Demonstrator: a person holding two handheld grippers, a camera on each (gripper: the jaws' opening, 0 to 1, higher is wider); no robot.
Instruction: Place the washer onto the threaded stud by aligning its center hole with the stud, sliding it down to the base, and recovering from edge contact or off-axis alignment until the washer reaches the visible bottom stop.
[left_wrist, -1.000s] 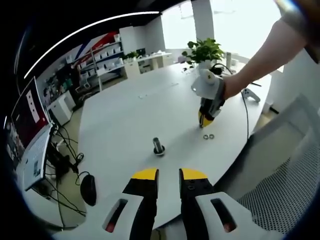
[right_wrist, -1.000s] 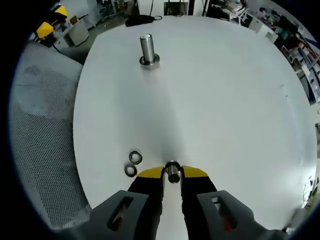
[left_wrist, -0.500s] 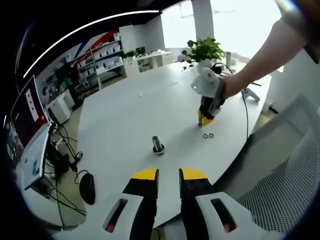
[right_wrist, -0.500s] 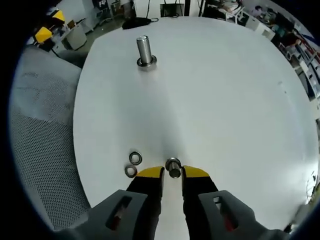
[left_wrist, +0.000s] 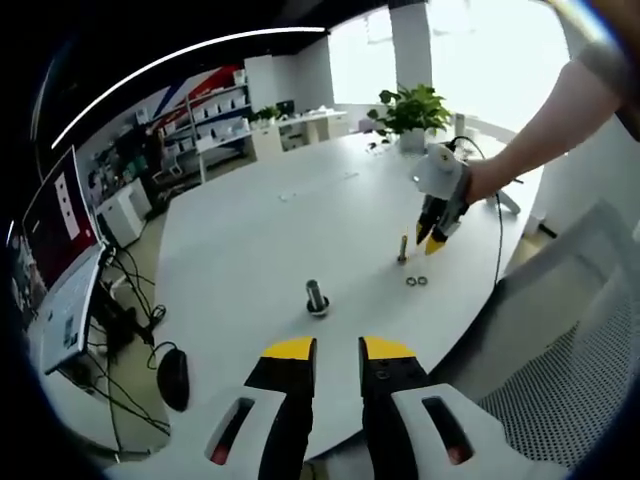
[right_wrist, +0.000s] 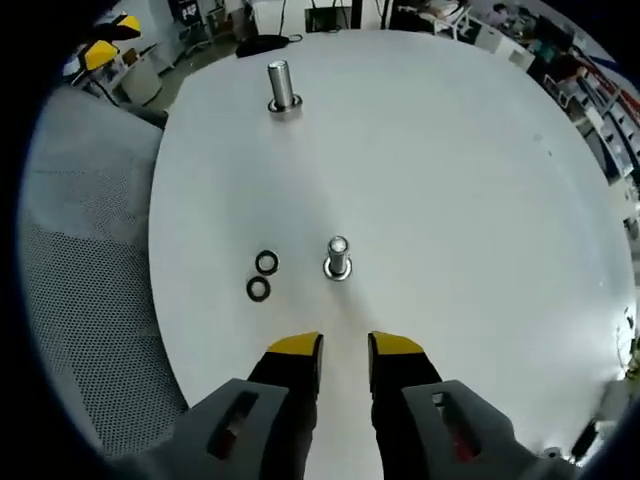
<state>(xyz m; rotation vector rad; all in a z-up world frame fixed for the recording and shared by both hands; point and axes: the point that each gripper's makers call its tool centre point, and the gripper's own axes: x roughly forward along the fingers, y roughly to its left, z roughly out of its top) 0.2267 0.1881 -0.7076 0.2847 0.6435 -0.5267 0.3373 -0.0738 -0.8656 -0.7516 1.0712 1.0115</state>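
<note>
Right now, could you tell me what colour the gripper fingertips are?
Yellow fingertips, on dark fingers; clearest in the right gripper view.

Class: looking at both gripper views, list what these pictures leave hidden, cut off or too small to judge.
- Washers: in the right gripper view, too small to tell whether the two touch each other.
- Near stud: thread is too blurred in both views; a ring shows at its base, part unclear.
- Far stud: in the left gripper view, too small to judge its base.
- Table: edges cut off by the round frame.
</note>
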